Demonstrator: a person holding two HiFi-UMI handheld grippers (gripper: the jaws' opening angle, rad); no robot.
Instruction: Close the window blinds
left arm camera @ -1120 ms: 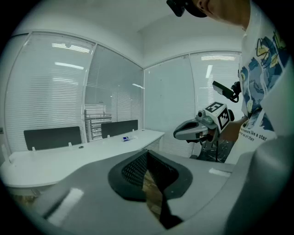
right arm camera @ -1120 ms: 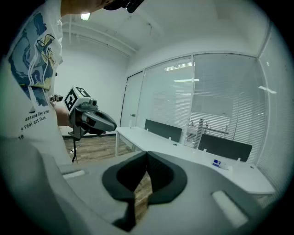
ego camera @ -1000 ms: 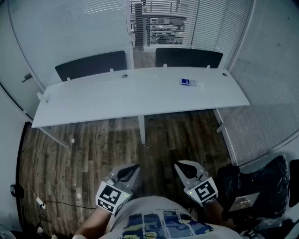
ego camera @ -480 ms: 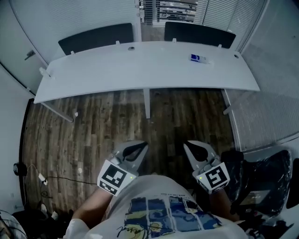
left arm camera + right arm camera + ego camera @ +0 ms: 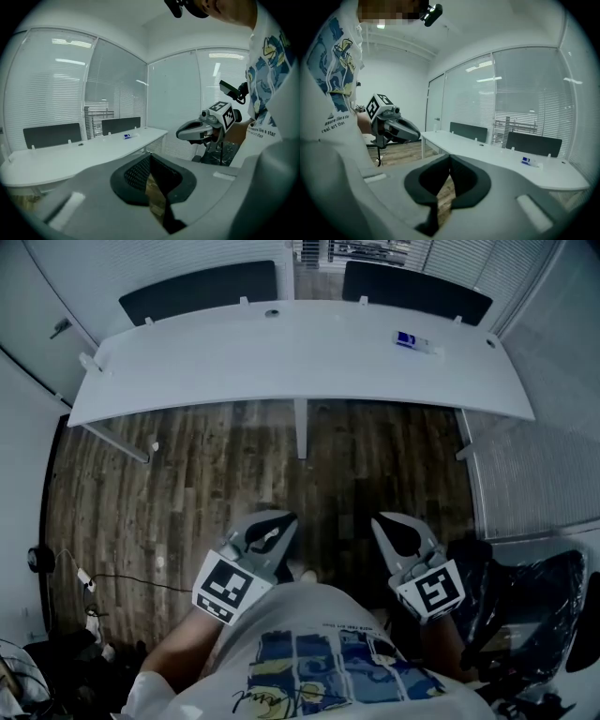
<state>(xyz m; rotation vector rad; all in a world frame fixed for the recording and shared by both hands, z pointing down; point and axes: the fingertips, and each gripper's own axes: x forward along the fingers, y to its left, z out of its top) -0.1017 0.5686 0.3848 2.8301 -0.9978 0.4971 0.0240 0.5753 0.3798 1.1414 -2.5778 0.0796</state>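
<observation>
Approach step: left gripper (image 5: pixel 272 529) and right gripper (image 5: pixel 394 529), jaws pressed together on nothing, sit short of the bench (image 5: pixel 281 362); next move probably reaches the window blinds (image 5: pixel 141 263) beyond.

white printed t-shirt (image 5: pixel 319 610), grey left gripper (image 5: pixel 281 521) and right gripper (image 5: pixel 386 524)
</observation>
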